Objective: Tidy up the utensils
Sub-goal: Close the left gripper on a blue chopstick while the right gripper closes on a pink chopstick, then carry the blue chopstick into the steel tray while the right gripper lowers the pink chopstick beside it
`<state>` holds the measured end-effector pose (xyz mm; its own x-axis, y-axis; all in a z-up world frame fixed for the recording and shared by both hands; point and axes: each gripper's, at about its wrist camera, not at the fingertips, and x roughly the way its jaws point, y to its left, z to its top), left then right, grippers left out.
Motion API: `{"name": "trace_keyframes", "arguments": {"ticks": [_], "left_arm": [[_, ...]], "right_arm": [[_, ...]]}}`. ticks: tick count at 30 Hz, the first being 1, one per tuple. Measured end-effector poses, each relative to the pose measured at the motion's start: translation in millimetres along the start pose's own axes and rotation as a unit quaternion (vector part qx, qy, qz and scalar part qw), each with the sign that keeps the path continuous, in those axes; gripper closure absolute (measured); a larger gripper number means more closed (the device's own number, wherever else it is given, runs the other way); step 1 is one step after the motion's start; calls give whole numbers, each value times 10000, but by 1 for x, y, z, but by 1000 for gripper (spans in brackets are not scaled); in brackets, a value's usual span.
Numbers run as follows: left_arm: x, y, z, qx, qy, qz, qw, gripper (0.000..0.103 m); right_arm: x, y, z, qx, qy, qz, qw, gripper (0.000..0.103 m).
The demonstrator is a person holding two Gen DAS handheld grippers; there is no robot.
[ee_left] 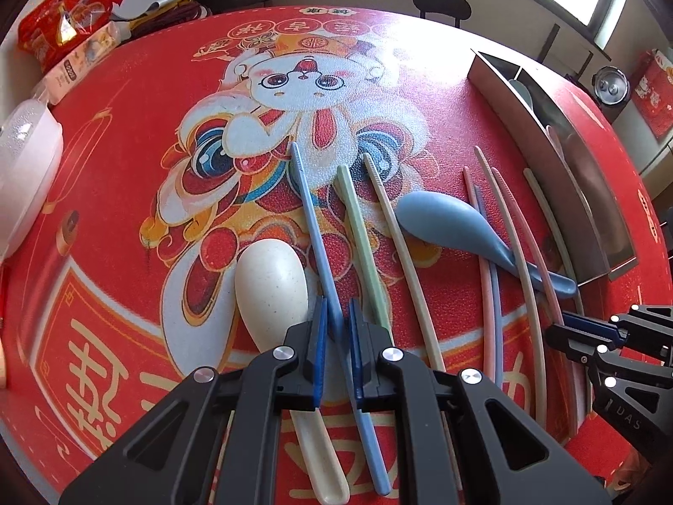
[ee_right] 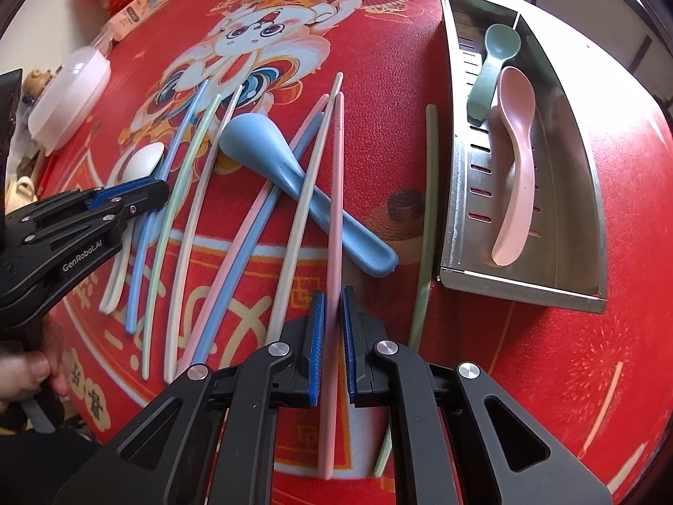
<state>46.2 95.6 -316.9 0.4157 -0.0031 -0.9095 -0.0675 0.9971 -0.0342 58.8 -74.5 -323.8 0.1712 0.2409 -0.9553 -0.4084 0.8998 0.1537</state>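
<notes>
A blue chopstick [ee_left: 313, 227] is clamped by the left gripper [ee_left: 336, 328], and a pink chopstick [ee_right: 335, 210] by the right gripper [ee_right: 332, 315]; both lie on the red mat [ee_right: 525, 378], left of the steel tray [ee_right: 589, 193]. Each is gripped near one end, so tipping or slipping is likely on lifting. The blue spoon [ee_right: 269, 155], which is crossed by the pink chopstick, could be dragged along.
</notes>
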Motion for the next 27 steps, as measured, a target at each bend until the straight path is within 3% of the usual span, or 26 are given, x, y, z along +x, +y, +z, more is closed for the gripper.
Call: {"name": "trace_keyframes", "arguments": {"ticks": [7,15,27], "left_arm": [[-3,19,-2,-368,77,-370,9986,97],[-33,41,1,-847,41,-862,9927,97],[-69,10,36,-764,-217,-1425,9866,97]], "right_arm": [[-3,-10,0,235,-18,339,9991,96],[-27,-15,7,414,-374,740,9957,96],[-51,-41,15,855,-646,909,9901,96]]}}
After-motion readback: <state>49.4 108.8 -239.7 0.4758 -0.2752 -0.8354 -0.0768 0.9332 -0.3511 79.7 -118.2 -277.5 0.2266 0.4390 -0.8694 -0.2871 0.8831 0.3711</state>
